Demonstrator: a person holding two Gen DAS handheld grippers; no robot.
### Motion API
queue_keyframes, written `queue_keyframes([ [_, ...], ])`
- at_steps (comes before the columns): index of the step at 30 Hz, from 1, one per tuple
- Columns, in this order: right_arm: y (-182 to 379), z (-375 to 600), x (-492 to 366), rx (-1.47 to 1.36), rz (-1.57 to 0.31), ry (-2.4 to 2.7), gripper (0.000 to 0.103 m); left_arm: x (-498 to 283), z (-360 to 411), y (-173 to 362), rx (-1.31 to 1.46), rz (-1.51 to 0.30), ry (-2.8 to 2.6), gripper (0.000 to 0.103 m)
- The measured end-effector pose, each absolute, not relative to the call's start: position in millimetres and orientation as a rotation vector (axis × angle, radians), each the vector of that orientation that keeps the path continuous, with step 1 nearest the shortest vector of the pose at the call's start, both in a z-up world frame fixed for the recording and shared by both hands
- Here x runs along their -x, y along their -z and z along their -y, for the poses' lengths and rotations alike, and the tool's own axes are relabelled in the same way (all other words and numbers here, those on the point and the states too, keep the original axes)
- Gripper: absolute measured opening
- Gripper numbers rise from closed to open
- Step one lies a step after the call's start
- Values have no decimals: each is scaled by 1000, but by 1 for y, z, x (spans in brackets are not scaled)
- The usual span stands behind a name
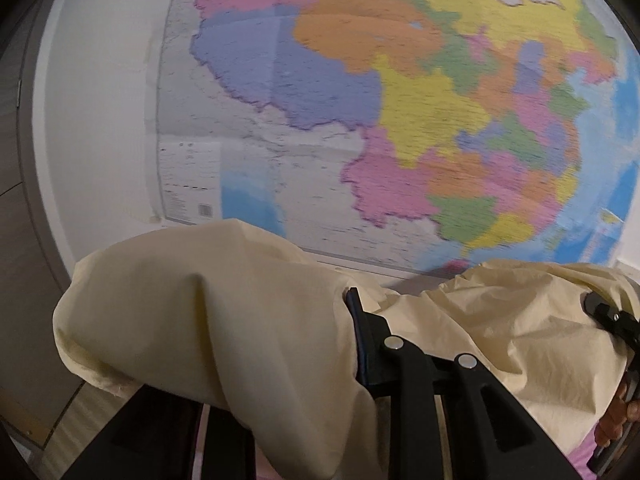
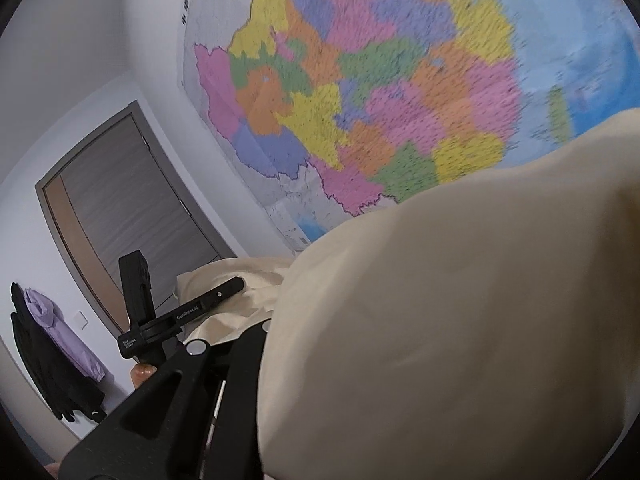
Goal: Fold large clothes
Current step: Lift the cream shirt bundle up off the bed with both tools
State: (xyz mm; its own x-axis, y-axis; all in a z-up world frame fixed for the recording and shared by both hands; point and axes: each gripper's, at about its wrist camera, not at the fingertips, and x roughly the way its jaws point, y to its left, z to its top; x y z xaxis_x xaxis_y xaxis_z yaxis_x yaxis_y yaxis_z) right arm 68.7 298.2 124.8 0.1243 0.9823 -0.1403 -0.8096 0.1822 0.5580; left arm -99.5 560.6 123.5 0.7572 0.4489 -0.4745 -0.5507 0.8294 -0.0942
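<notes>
A pale cream-yellow garment (image 1: 224,320) is held up in the air and drapes over both grippers. In the left wrist view it covers my left gripper (image 1: 344,304); only the right finger (image 1: 360,328) pokes out, and the cloth is pinched against it. In the right wrist view the same cloth (image 2: 460,320) hides the right gripper's fingertips completely. The other gripper (image 2: 188,312) shows at left, gripping the cloth's far end. The right gripper also shows at the left wrist view's right edge (image 1: 612,320).
A large coloured wall map (image 1: 400,100) fills the background, also in the right wrist view (image 2: 380,80). A grey door (image 2: 132,208) stands at left. Dark and lilac clothes (image 2: 52,352) hang on the wall beside it.
</notes>
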Motion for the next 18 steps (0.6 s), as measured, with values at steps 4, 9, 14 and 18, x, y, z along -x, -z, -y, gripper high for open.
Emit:
queue_keyframes([
  [4, -120, -333, -70, -376, -549, -1365, 11, 87, -590, -120, 217, -468, -625, 20],
  [9, -106, -375, -59, -318, -516, -1375, 11, 78, -630, -105, 228, -472, -693, 20],
  [14, -37, -423, -49, -229, -669, -1402, 12, 81, -679, -40, 293, -525, -789, 21],
  [18, 40, -439, -43, -200, -905, -1395, 22, 85, -718, 48, 383, -681, -898, 21],
])
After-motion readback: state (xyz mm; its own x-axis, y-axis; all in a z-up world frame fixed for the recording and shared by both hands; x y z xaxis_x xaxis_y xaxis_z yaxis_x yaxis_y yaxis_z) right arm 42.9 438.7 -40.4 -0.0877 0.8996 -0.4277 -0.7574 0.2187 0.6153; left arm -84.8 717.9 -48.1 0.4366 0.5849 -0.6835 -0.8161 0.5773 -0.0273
